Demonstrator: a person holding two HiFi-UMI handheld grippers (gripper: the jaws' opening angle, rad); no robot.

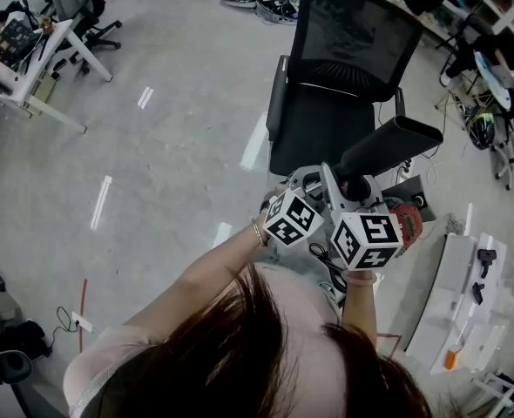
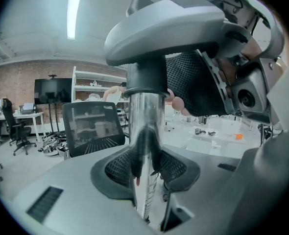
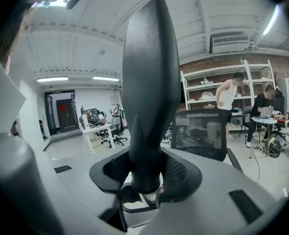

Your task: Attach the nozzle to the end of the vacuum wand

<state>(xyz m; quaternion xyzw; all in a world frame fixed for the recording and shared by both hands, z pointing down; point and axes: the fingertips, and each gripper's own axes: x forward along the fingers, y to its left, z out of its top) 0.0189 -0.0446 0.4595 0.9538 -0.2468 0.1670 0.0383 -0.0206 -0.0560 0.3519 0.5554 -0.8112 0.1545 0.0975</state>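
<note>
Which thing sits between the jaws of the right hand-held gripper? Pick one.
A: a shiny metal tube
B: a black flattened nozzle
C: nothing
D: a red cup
B: in the right gripper view, the right hand-held gripper has its pads closed on the round base of the black nozzle, while the shiny wand sits in the left hand-held gripper.

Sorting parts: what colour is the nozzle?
Black; the nozzle shows best in the right gripper view.
</note>
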